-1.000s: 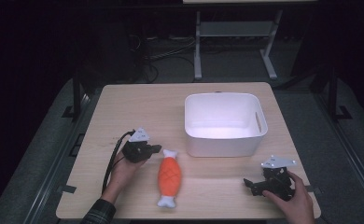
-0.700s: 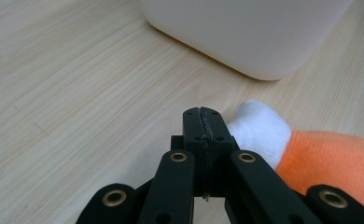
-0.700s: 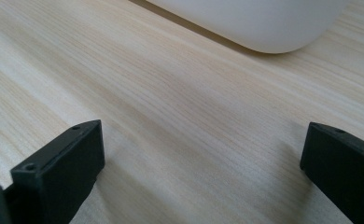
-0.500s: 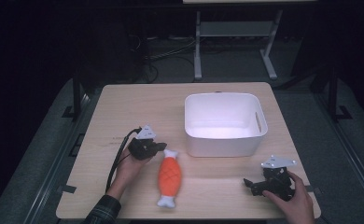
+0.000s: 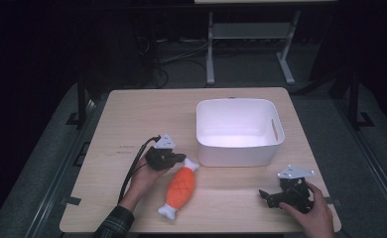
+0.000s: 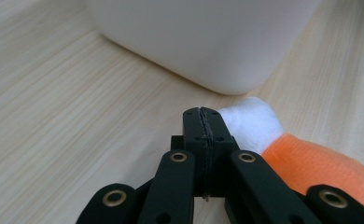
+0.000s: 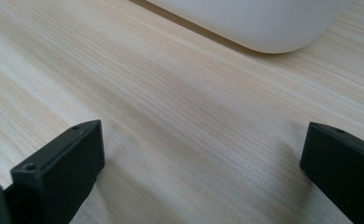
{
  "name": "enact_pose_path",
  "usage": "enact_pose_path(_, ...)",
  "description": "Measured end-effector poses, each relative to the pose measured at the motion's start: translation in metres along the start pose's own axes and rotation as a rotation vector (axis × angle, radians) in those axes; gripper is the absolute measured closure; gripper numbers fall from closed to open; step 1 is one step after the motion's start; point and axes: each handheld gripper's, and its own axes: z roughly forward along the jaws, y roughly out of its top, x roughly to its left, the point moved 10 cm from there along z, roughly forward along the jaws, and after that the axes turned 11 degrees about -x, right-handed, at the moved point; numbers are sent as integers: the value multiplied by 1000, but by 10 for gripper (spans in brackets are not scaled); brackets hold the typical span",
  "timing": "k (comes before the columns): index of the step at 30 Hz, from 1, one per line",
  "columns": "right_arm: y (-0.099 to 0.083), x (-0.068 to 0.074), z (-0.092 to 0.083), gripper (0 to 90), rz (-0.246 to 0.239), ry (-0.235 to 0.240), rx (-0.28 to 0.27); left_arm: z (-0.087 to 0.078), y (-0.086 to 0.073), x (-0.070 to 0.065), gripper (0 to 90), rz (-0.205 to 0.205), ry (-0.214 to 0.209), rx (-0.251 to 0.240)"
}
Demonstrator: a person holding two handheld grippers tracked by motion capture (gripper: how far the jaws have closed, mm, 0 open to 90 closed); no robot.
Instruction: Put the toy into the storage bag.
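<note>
On the table, largest thing first:

Table: a pale wooden top with visible grain, carrying everything below; dark floor and a metal stand lie beyond its far edge.

Bin: a white plastic tub with rounded corners and a handle slot in its right wall. It stands upright on the right half of the table, open side up. In the left gripper view its rounded lower corner rises just past the jaw tips; in the right gripper view a curved lower edge of it shows at the top.

Toy: an orange plush drumstick with a white bone knob at each end, lying flat on the table in front of the bin's left corner, well clear of the bin's inside. Its long axis runs from the near-left to the far-right. The upper white knob lies close to the bin wall; whether they touch cannot be told.

Left gripper: the left gripper is held low over the table just left of the toy, tips pointing toward the bin. Its jaws are pressed fully together with nothing between them. In the left gripper view the toy's white knob sits just right of the closed tips, touching or nearly so.

Right gripper: the right gripper rests at the near-right edge of the table, well apart from the toy. Its jaws stand wide, bare wood between them in the right gripper view.
</note>
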Motion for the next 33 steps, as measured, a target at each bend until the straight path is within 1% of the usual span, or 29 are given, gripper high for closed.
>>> enact_pose_path(1, 0, 0, 0, 0, 0, 0, 0, 2, 1, -2, 895, -2, -3, -2)
enact_pose_path(3, 0, 0, 0, 0, 0, 0, 0, 6, 2, -7, 895, 5, -23, 5)
enact_pose_path(5, 0, 0, 0, 0, 0, 0, 0, 7, 2, -9, 895, 10, -30, 11)
enact_pose_path(7, 0, 0, 0, 0, 0, 0, 0, 11, 3, -15, 895, 15, -48, 16)
enact_pose_path(8, 0, 0, 0, 0, 0, 0, 0, 11, 3, -15, 895, 15, -48, 16)
enact_pose_path(10, 0, 0, 0, 0, 0, 0, 0, 13, 3, -20, 895, 22, -65, 24)
enact_pose_path(12, 0, 0, 0, 0, 0, 0, 0, 14, 3, -22, 895, 27, -71, 27)
enact_pose_path(13, 0, 0, 0, 0, 0, 0, 0, 14, 3, -23, 895, 21, -72, 22)
enact_pose_path(17, 0, 0, 0, 0, 0, 0, 0, 12, 3, -22, 891, 21, -72, 23)
enact_pose_path(20, 0, 0, 0, 0, 0, 0, 0, 8, 3, -19, 860, -8, -74, 17)
enact_pose_path(23, 0, 0, 0, 0, 0, 0, 0, 2, 2, -17, 820, -28, -80, 15)
enact_pose_path(25, 0, 0, 0, 0, 0, 0, 0, -3, 1, -17, 773, -56, -95, 20)
enact_pose_path(26, 0, 0, 0, 0, 0, 0, 0, -3, 1, -17, 746, -56, -95, 20)
enact_pose_path(27, 0, 0, 0, 0, 0, 0, 0, -8, 0, -15, 729, -66, -91, 20)
enact_pose_path(28, 0, 0, 0, 0, 0, 0, 0, -8, 0, -15, 717, -66, -91, 20)
enact_pose_path(29, 0, 0, 0, 0, 0, 0, 0, -14, 0, -13, 695, -85, -90, 6)
enact_pose_path(30, 0, 0, 0, 0, 0, 0, 0, -14, 0, -13, 679, -85, -90, 6)
enact_pose_path(32, 0, 0, 0, 0, 0, 0, 0, -23, 1, -9, 633, -107, -77, -16)
enact_pose_path(33, 0, 0, 0, 0, 0, 0, 0, -26, 1, -8, 604, -109, -77, -17)
